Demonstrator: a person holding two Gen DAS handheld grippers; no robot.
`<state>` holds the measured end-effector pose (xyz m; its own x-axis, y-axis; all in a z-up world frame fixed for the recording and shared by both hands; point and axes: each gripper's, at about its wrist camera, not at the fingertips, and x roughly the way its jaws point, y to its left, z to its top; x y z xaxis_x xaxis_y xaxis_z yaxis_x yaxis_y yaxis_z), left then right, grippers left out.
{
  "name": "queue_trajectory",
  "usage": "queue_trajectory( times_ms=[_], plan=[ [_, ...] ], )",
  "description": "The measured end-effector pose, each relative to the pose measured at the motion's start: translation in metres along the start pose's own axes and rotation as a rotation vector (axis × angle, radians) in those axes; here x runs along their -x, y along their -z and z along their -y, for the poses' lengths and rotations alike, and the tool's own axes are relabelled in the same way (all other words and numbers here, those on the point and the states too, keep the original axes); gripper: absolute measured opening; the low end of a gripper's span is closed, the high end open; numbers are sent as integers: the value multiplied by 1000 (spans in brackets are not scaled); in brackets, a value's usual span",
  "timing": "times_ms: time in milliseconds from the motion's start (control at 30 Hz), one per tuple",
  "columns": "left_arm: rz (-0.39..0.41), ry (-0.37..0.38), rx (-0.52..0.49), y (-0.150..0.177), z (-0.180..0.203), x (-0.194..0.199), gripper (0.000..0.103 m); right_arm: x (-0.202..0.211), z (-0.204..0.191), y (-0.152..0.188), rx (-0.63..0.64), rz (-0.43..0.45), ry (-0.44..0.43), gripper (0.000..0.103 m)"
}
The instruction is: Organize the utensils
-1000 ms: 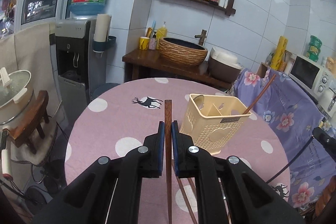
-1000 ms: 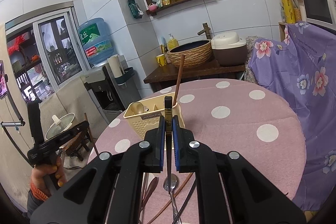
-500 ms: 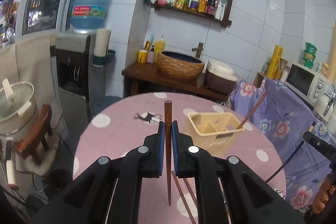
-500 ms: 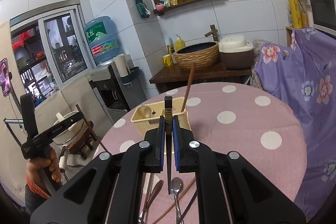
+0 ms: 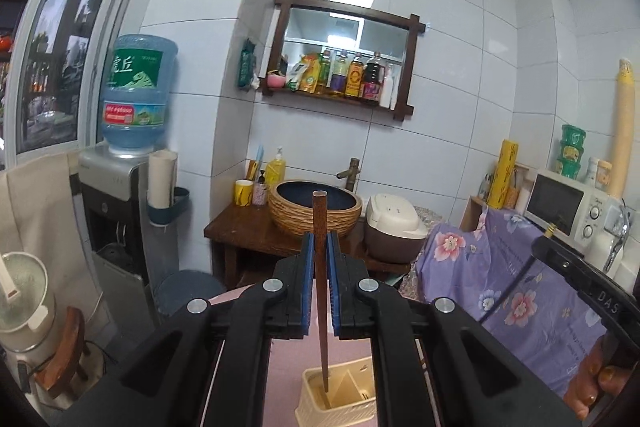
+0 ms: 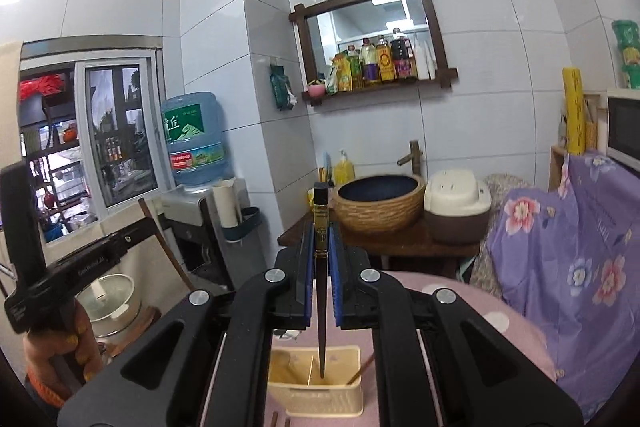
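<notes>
Both grippers hang chopsticks over the caddy.
Left gripper (image 5: 319, 281) fingers clamp a brown wooden chopstick (image 5: 320, 251), tip dipping into the cream plastic utensil caddy (image 5: 340, 409); right gripper (image 6: 320, 277) pinches a dark gold-banded chopstick (image 6: 321, 227) above its middle slot. If either tilts, it could catch the divider and tip the caddy, which already holds one leaning stick.

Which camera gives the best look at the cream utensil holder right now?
The right wrist view: the utensil holder shows its whole top, divider and front wall. The left wrist view catches only part of it, cut by the frame edge and gripper arms.
</notes>
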<state>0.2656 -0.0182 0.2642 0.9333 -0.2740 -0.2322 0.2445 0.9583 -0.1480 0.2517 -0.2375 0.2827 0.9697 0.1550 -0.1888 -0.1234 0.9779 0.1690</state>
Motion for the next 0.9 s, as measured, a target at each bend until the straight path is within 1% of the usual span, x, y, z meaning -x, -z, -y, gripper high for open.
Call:
queue_trajectory(
  times_ms=[33,100,200,367,467,533,633,733,800,833,867,900],
  plan=[
    [0,-5,-8,4,4,-5,8,-7,-3,1,12,4,16,8],
    [-31,-4,-17,18,12,-21,8,-23,-4,14,15,-13,37,8],
    [-83,-12,-14,50,14,-43,8,-47,-4,44,22,-59,66,8],
    [-194,-19,-1,101,9,-71,8,-75,0,93,18,-155,88,8],
    [-252,-27,14,124,3,-83,8,-84,0,114,19,-189,94,8],
    [-272,-34,23,134,-1,-87,2,-87,1,121,11,-202,95,8],
    [-297,-29,37,142,-6,-91,2,-91,5,128,-4,-220,94,8],
    [-305,-25,37,144,-5,-93,2,-90,7,130,2,-209,105,8],
    [-306,-15,33,144,-4,-91,2,-86,8,132,-8,-203,86,9],
    [-304,-12,36,144,-4,-89,3,-84,9,132,-9,-199,78,12],
    [-304,-7,36,145,-4,-86,4,-81,9,133,-5,-191,80,24],
    [-303,-4,37,146,-5,-84,11,-77,8,135,0,-177,89,34]
  ],
)
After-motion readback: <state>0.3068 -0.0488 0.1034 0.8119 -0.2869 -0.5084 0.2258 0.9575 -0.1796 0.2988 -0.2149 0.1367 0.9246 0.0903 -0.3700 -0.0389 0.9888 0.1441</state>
